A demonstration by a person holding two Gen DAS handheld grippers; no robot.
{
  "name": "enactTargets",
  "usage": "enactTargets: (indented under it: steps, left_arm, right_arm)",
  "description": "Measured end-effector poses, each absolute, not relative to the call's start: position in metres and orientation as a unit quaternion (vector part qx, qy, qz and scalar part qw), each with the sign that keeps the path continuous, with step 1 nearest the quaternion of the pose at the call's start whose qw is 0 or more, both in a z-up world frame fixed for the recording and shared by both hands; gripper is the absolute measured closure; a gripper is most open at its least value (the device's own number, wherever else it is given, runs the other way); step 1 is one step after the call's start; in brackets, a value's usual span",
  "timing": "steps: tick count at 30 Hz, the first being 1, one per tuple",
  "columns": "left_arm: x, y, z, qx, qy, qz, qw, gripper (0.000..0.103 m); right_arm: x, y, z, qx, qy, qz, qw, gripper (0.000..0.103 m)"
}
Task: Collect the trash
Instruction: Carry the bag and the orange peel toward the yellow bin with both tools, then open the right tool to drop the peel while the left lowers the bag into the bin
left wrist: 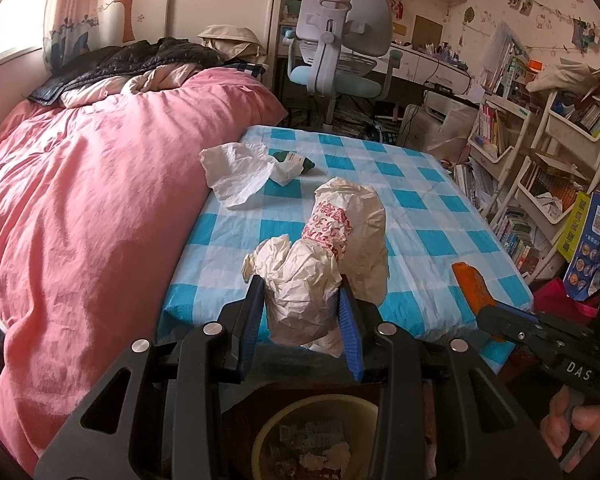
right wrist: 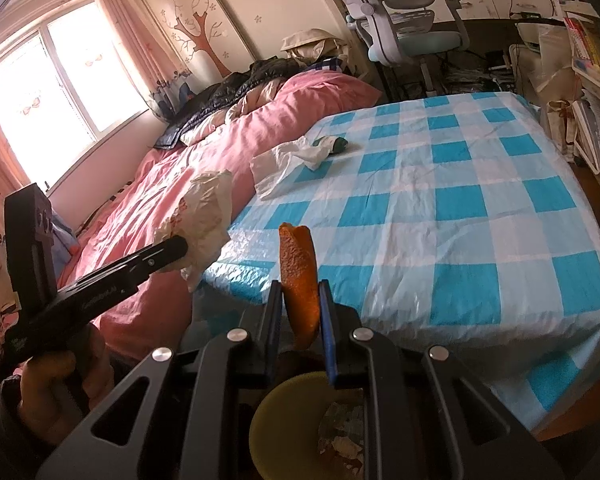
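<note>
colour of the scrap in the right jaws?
Orange, a peel-like strip, clamped in the right gripper; the right wrist view shows it best.

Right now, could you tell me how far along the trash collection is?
Done: scraps already lie in the yellow bin below. In hand: the left gripper clamps a crumpled paper wrapper, and the right gripper pinches an orange peel. Left: a white tissue and a green-tipped wrapper remain on the checked tablecloth.
</note>
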State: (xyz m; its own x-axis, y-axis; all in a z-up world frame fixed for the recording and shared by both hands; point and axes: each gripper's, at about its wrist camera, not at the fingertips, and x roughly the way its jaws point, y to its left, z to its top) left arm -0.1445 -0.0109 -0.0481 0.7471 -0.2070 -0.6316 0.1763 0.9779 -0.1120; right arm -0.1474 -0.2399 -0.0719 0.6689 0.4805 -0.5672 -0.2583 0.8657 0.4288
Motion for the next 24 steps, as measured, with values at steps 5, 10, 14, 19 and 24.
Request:
enactTargets:
  steps: [5,10,14,19,24]
  left_arm:
    - [-0.145,-0.01,-0.048,-0.023,0.34,-0.103,0.934,0.069]
    - [-0.149,-0.01,-0.049,-0.024,0.34,-0.103,0.934,0.069]
    - [-0.147,-0.01,-0.048,-0.024,0.34,-0.103,0.934,0.069]
    - [-0.147,-0.009,-0.048,-0.024,0.34,-0.103,0.934,0.069]
    - [-0.15,-0.008,-0.048,-0.024,0.34,-0.104,0.934,0.069]
  right_arm:
    - [-0.156,-0.235,-0.073,0.153,0.358,0.211,0.897,0.084]
    - [-0.163,-0.23,-0.074,0.149,0.365,0.215,0.894,0.084]
    - [-0.167,-0.227,-0.076,0.147,0.37,0.217,0.891,0.084]
    - [-0.175,-0.221,-0.08,0.141,0.381,0.224,0.886,0.084]
    - [-0.18,-0.217,-0.083,0.138,0.387,0.228,0.883,0.084]
